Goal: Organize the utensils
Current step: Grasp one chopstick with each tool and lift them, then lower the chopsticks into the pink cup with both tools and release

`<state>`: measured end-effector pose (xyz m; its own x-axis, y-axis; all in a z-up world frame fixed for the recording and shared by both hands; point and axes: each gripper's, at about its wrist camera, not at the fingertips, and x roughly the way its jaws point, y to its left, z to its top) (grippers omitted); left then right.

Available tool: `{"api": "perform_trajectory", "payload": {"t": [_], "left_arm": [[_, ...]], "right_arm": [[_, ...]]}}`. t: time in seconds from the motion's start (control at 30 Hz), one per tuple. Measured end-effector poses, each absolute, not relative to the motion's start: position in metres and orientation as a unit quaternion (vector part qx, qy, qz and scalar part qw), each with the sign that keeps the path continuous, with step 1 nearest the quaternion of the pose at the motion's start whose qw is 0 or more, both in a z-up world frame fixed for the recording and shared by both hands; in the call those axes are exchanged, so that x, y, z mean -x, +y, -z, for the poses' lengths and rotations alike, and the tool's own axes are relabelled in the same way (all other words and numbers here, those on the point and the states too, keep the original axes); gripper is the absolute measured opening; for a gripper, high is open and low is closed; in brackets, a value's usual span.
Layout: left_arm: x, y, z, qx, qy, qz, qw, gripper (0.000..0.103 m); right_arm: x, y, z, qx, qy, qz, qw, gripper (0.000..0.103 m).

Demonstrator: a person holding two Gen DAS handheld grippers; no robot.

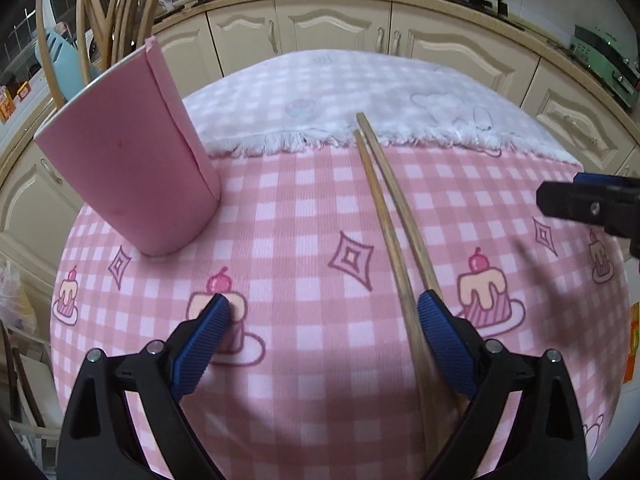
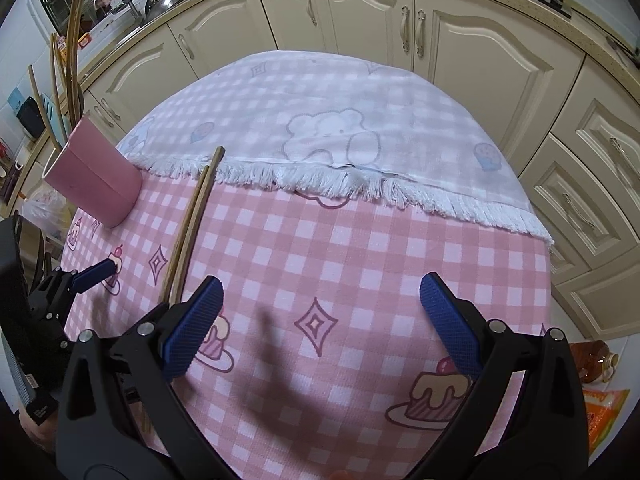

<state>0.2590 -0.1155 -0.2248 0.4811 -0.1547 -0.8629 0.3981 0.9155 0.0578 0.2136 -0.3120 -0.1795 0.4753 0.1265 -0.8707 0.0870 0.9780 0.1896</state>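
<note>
A pair of wooden chopsticks lies side by side on the pink checked tablecloth, far tips reaching onto the fringed white cloth beyond, near ends running just inside the right finger of the left gripper — its jaws are spread wide and hold nothing. To their left stands the pink cup, upright on the cloth with more chopsticks standing in it. The right gripper hovers over bare tablecloth to the right of the pair, jaws equally wide apart and empty — cream kitchen cabinets run behind the table.
</note>
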Motion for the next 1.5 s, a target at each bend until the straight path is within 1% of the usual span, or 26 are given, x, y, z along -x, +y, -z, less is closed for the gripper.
{"api": "perform_trajectory", "payload": {"t": [0.03, 0.1, 0.17, 0.33, 0.37, 0.4, 0.43, 0.47, 0.5, 0.53, 0.57, 0.63, 0.67, 0.7, 0.73, 0.77, 0.8, 0.83, 0.87, 0.97, 1.1, 1.23, 1.4, 1.5], "left_arm": [[-0.261, -0.115, 0.224, -0.124, 0.483, 0.167, 0.850, 0.088], [-0.263, -0.112, 0.220, -0.125, 0.481, 0.176, 0.850, 0.071], [-0.268, -0.104, 0.217, -0.124, 0.483, 0.181, 0.848, 0.066], [-0.280, -0.091, 0.215, -0.131, 0.486, 0.181, 0.845, 0.065], [-0.283, -0.090, 0.215, -0.134, 0.486, 0.184, 0.844, 0.065], [-0.285, -0.090, 0.215, -0.136, 0.486, 0.186, 0.843, 0.065], [-0.289, -0.091, 0.215, -0.142, 0.484, 0.190, 0.843, 0.065], [-0.291, -0.091, 0.215, -0.145, 0.484, 0.190, 0.842, 0.065], [-0.295, -0.092, 0.215, -0.149, 0.483, 0.194, 0.841, 0.065], [-0.298, -0.095, 0.216, -0.152, 0.483, 0.198, 0.839, 0.065], [-0.300, -0.097, 0.216, -0.155, 0.482, 0.201, 0.838, 0.065], [-0.301, -0.102, 0.216, -0.163, 0.482, 0.208, 0.836, 0.063], [-0.303, -0.106, 0.217, -0.165, 0.482, 0.213, 0.834, 0.060], [-0.305, -0.111, 0.217, -0.167, 0.483, 0.219, 0.831, 0.055], [-0.306, -0.114, 0.218, -0.169, 0.482, 0.223, 0.830, 0.052], [-0.309, -0.117, 0.217, -0.167, 0.482, 0.231, 0.829, 0.044], [-0.311, -0.119, 0.217, -0.167, 0.482, 0.239, 0.826, 0.030], [-0.310, -0.122, 0.217, -0.171, 0.481, 0.244, 0.824, 0.020], [-0.310, -0.124, 0.216, -0.176, 0.482, 0.248, 0.822, 0.006], [-0.304, -0.123, 0.213, -0.175, 0.479, 0.251, 0.823, 0.005], [-0.295, -0.105, 0.200, -0.131, 0.470, 0.247, 0.837, 0.005], [-0.279, -0.088, 0.173, -0.087, 0.438, 0.254, 0.858, 0.005], [-0.263, -0.068, 0.133, -0.027, 0.381, 0.265, 0.885, 0.005], [-0.250, -0.054, 0.105, 0.000, 0.327, 0.267, 0.906, 0.005]], "right_arm": [[-0.215, -0.308, 0.180, -0.099, 0.515, -0.015, 0.851, 0.097], [-0.218, -0.299, 0.181, -0.088, 0.522, -0.024, 0.848, 0.097], [-0.224, -0.286, 0.184, -0.073, 0.531, -0.031, 0.844, 0.097], [-0.246, -0.252, 0.188, -0.050, 0.548, -0.041, 0.834, 0.096], [-0.248, -0.248, 0.189, -0.048, 0.550, -0.041, 0.833, 0.095], [-0.254, -0.240, 0.192, -0.044, 0.557, -0.043, 0.828, 0.088], [-0.258, -0.235, 0.195, -0.041, 0.565, -0.045, 0.823, 0.084], [-0.261, -0.231, 0.198, -0.040, 0.571, -0.045, 0.819, 0.075], [-0.264, -0.227, 0.201, -0.031, 0.574, -0.040, 0.817, 0.069], [-0.267, -0.220, 0.202, -0.010, 0.572, -0.029, 0.820, 0.068], [-0.270, -0.218, 0.202, -0.001, 0.572, -0.022, 0.820, 0.064], [-0.275, -0.214, 0.200, 0.001, 0.573, -0.021, 0.820, 0.048], [-0.277, -0.213, 0.200, 0.002, 0.574, -0.023, 0.819, 0.035], [-0.279, -0.211, 0.200, 0.004, 0.576, -0.026, 0.817, 0.027], [-0.280, -0.208, 0.200, 0.008, 0.577, -0.032, 0.816, 0.025], [-0.280, -0.211, 0.200, 0.003, 0.578, -0.036, 0.815, 0.018], [-0.280, -0.213, 0.200, 0.004, 0.577, -0.040, 0.816, 0.011], [-0.279, -0.214, 0.199, 0.002, 0.576, -0.045, 0.816, 0.010], [-0.276, -0.220, 0.198, -0.011, 0.575, -0.051, 0.817, 0.007], [-0.262, -0.235, 0.190, -0.055, 0.554, -0.066, 0.828, 0.006], [-0.243, -0.255, 0.171, -0.100, 0.510, -0.089, 0.849, 0.006], [-0.231, -0.264, 0.149, -0.131, 0.466, -0.113, 0.868, 0.006], [-0.216, -0.263, 0.115, -0.147, 0.393, -0.148, 0.895, 0.006], [-0.207, -0.260, 0.096, -0.157, 0.353, -0.163, 0.908, 0.006]]}}
